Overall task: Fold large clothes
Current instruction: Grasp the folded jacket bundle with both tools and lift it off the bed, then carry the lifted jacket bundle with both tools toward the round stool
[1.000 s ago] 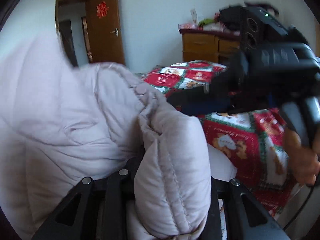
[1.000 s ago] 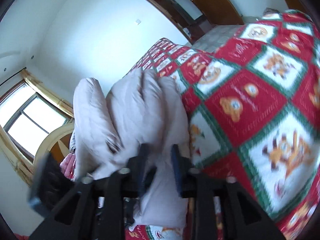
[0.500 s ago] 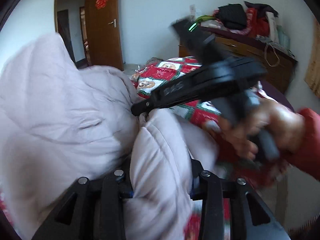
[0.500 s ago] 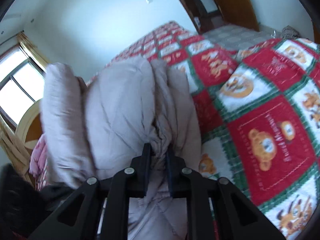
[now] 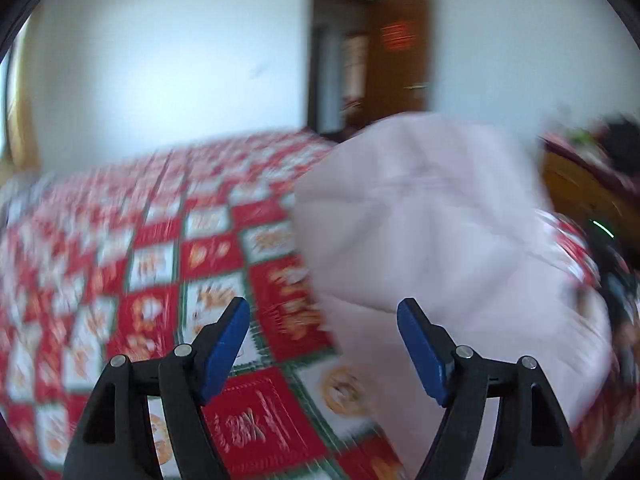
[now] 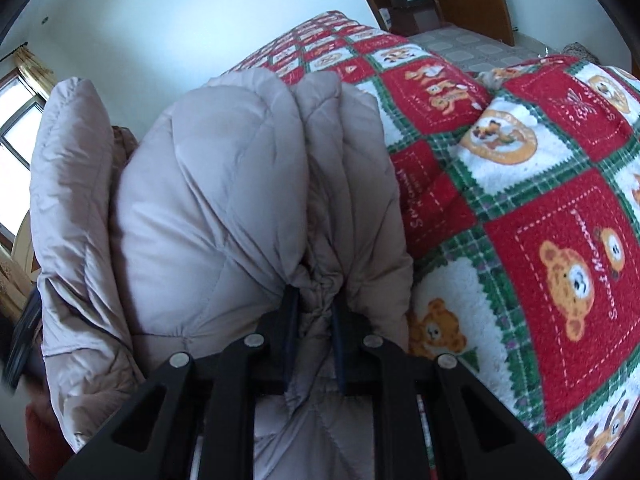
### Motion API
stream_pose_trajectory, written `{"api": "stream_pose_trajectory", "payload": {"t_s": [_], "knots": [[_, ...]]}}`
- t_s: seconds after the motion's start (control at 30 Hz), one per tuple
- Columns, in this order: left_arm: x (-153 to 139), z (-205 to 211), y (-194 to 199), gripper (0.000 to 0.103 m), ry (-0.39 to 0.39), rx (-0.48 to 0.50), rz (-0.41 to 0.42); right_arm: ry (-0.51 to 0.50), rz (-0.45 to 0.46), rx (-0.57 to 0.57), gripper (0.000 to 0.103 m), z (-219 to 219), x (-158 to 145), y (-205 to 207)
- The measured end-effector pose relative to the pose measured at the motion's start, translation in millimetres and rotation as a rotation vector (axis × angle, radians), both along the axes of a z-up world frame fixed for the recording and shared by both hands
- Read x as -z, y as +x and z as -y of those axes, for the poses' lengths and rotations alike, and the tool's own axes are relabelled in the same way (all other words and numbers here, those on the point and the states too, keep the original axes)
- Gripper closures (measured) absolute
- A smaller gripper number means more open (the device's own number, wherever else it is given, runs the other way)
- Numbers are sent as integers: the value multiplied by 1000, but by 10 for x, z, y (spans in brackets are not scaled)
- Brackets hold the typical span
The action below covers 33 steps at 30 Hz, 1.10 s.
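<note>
Your bed [image 6: 540,184] fills both views, spread with a red, white and green checked blanket [image 5: 168,272] printed with teddy bears. On it lies the pale quilted puffer coat [image 6: 224,184], bunched into thick rolls. In your right wrist view its long axis runs from the fingers away toward the far end of the bed, with a second padded roll lying alongside at the left. In your left wrist view the coat [image 5: 432,216] is a blurred heap on the right half of the bed, and its direction there cannot be told.

Behind the bed stands a white wall, with a brown door [image 5: 400,56] open at the far side; a red decoration on it is too blurred to read.

Your right gripper [image 6: 314,312] is clamped on a gathered, puckered edge of the coat, its fingers nearly together with the fabric pinched between them. Your left gripper [image 5: 322,344] has just been opening: its blue-padded fingers [image 5: 226,344] stand wide apart with nothing between them, over the blanket just left of the coat.

One red blanket square carries stitched lettering that seems to read "Sweet Memories" [image 6: 596,264]; other squares have writing too small to make out.
</note>
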<state>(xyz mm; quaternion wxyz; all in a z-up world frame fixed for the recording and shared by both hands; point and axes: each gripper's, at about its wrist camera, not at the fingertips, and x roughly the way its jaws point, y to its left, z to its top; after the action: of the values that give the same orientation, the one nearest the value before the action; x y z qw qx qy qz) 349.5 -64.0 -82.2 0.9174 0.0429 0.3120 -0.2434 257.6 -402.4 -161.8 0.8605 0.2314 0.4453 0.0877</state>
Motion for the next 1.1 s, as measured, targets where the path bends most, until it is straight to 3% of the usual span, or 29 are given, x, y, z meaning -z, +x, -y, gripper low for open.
{"api": "stream_pose_trajectory", "payload": {"t_s": [0.07, 0.2, 0.3, 0.43, 0.53, 0.63, 0.73, 0.8, 0.9, 0.97, 1.0, 1.03, 1.1], "knots": [[148, 109, 233, 27, -99, -19, -65, 8, -1, 4, 87, 14, 12, -25], [94, 440, 263, 27, -225, 38, -30, -7, -6, 1, 87, -7, 1, -102], [-85, 798, 206, 28, -139, 150, 24, -6, -17, -20, 87, -5, 4, -45], [-84, 1233, 34, 28, -32, 255, 49, 9, -19, -24, 87, 21, 8, -37], [-8, 1522, -121, 27, 95, 247, 109, 35, -14, -8, 88, 67, 25, -36], [126, 1600, -87, 27, 161, 206, 108, 98, 9, 29, 89, 188, 50, -74], [180, 1661, -87, 27, 240, 196, 107, 68, 49, 59, 86, 267, -61, -236], [229, 1722, -94, 27, 293, 188, 123, 39, 111, 102, 78, 322, -240, -429], [285, 1791, -90, 27, 328, 167, 140, 32, 279, 125, 73, 375, -703, -740], [305, 1812, -108, 27, 336, 156, 146, 21, 340, 87, 42, 287, -948, -757], [315, 1817, -111, 27, 343, 155, 148, 2, 352, 55, 20, 199, -1036, -703], [316, 1815, -116, 27, 346, 153, 149, -25, 357, 27, 18, 98, -1088, -630], [322, 1804, -106, 26, 342, 152, 145, -102, 318, -24, 27, -112, -1071, -419]]}}
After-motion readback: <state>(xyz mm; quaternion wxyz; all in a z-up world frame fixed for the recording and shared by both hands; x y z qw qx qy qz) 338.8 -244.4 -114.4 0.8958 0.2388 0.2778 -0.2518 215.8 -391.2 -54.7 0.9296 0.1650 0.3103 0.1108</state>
